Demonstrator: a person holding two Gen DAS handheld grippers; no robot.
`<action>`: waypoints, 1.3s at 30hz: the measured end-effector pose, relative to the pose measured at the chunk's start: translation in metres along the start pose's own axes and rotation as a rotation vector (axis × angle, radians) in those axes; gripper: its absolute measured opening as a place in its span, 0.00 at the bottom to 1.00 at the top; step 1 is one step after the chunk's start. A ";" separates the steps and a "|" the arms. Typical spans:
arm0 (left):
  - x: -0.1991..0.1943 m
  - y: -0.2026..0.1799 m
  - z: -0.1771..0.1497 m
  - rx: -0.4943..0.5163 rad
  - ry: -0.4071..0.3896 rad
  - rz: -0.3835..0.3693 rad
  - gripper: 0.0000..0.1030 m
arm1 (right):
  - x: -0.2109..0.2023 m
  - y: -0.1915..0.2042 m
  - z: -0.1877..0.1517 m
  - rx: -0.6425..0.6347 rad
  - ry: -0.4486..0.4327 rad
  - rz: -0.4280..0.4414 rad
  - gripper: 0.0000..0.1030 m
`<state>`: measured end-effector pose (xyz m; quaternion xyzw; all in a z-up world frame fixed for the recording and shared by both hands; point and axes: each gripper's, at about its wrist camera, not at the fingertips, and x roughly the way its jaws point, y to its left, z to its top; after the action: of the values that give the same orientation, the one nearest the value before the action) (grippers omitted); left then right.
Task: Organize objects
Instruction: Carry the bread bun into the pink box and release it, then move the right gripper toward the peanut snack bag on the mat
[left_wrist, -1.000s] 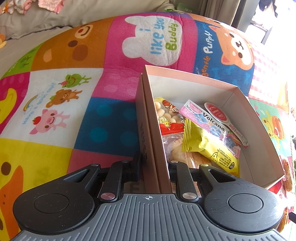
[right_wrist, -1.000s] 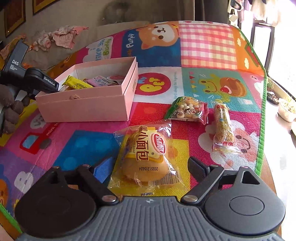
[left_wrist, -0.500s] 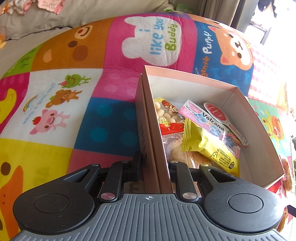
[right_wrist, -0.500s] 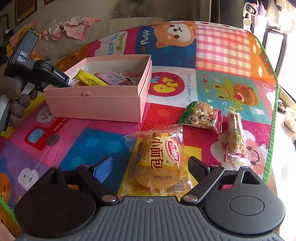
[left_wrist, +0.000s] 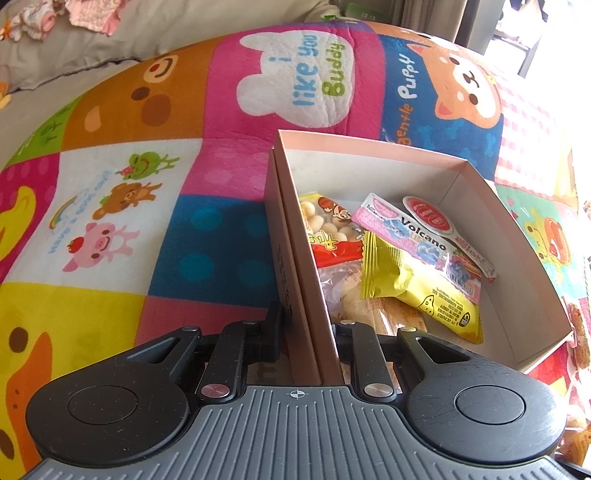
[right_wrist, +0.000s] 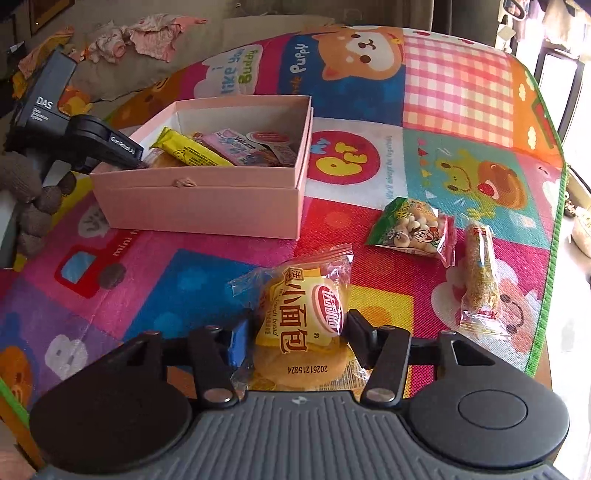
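While right gripper (right_wrist: 298, 334) fingers are closing on the bread pkt (right_wrist: 300, 325) near the pink box (right_wrist: 207, 206), left gripper (left_wrist: 307, 330) pinches box wall; bun's soft, wrapper slick, so grip mid-body, lightly.

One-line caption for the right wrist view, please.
Right gripper closing on a wrapped bread bun; two snack packets lie beyond, pink box behind.

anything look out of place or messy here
Nothing is damaged or spilled. Two snacks lie loose on the mat outside the pink box: a green biscuit packet and a sesame bar. The right gripper is closing on a bread packet; the left gripper clamps the box wall.
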<state>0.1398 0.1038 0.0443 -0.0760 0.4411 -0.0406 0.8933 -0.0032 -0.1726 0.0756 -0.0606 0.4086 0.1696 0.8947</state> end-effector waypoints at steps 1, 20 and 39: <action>0.000 -0.001 0.000 0.005 0.000 0.005 0.19 | -0.008 0.004 0.006 -0.016 -0.011 0.021 0.52; 0.000 0.001 -0.002 -0.002 -0.010 -0.009 0.20 | 0.011 0.046 0.193 -0.119 -0.325 0.089 0.65; -0.001 0.000 -0.004 0.000 -0.018 -0.005 0.20 | 0.010 -0.078 0.009 0.143 -0.116 -0.268 0.75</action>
<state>0.1363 0.1034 0.0428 -0.0776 0.4328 -0.0421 0.8971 0.0367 -0.2411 0.0720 -0.0410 0.3557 0.0227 0.9334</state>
